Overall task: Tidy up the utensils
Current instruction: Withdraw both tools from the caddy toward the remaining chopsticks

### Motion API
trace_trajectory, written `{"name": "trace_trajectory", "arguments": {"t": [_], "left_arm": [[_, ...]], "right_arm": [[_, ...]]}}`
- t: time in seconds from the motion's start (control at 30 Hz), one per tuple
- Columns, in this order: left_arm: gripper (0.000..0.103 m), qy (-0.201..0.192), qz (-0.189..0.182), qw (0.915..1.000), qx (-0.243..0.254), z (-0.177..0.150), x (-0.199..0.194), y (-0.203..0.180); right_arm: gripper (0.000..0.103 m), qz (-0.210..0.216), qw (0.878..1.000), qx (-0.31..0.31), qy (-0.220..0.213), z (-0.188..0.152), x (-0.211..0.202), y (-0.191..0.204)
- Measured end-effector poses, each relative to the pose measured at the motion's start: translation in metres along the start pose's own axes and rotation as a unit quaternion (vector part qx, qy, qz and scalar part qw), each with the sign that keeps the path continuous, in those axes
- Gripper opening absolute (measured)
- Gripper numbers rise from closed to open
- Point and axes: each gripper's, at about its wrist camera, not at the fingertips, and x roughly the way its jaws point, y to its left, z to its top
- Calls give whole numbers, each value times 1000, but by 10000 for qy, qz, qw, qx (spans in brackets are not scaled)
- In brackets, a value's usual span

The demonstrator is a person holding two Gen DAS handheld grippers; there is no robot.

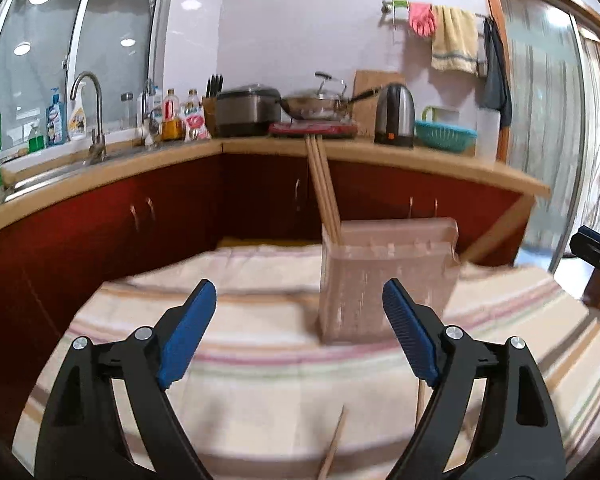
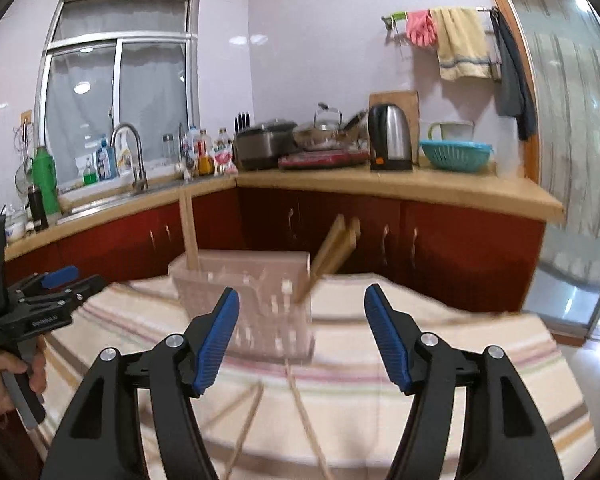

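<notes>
A see-through plastic holder (image 1: 384,276) stands upright on a table covered with a soft striped cloth (image 1: 260,360). The holder is a tall box shape with cloudy pinkish walls and little dividers inside. The cloth is cream with thin pink, brown and green lines.

Two long wooden chopsticks (image 1: 323,188) stand in the left end of the holder, close together and leaning a little. In the right wrist view, more wooden sticks (image 2: 332,250) lean out of the holder's right end. They look wider and flatter, but the picture is blurry there. Two more thin wooden chopsticks (image 2: 300,412) lie flat on the cloth in front of the holder.

The left gripper (image 1: 299,308) hangs over the cloth, just in front of the holder. Its jaws are wide apart and hold nothing. Its arms are black plastic, and its pads (image 1: 188,332) are blue and ridged.

The right gripper (image 2: 302,322) is also near the holder, with its jaws wide apart and nothing between them. It has the same black arms and bumpy blue pads.

Behind the table is a kitchen with dark red cupboards and a tan counter (image 1: 380,156). A shiny metal kettle (image 1: 396,118), a round blue-green basket (image 1: 446,134) and a curved metal tap (image 1: 90,112) sit there.
</notes>
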Motion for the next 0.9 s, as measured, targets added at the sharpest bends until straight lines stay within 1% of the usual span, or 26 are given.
{"name": "trace_trajectory", "arguments": {"t": [0.07, 0.13, 0.2, 0.27, 0.33, 0.47, 0.6, 0.77, 0.87, 0.9], "left_arm": [[83, 130, 57, 9999, -7, -21, -11, 2], [83, 221, 90, 9997, -5, -37, -21, 3], [83, 365, 151, 9992, 18, -56, -31, 4], [83, 434, 194, 9989, 37, -69, -39, 6], [83, 530, 291, 9981, 105, -84, -49, 7], [83, 638, 415, 9971, 93, -106, -66, 13], [83, 714, 571, 9958, -30, -123, -81, 23], [83, 846, 758, 9934, -187, -140, -92, 35], [83, 937, 830, 9918, -267, -148, -94, 43], [83, 952, 837, 9915, -282, -149, -94, 44]], "right_arm": [[64, -35, 9999, 3, 104, -18, -7, 1], [63, -152, 9998, -72, 136, -39, -17, 5], [63, -198, 9997, -90, 148, -54, -25, 9], [63, -153, 9997, 3, 208, -73, -33, 13], [62, -121, 9997, -26, 218, -86, -40, 20], [61, 77, 9993, -114, 346, -113, -48, 35], [56, 333, 9973, -166, 636, -135, -47, 48], [51, 509, 9937, -339, 938, -154, -40, 60], [49, 609, 9893, -461, 1244, -164, -32, 67], [45, 617, 9880, -488, 1326, -168, -31, 69]]}}
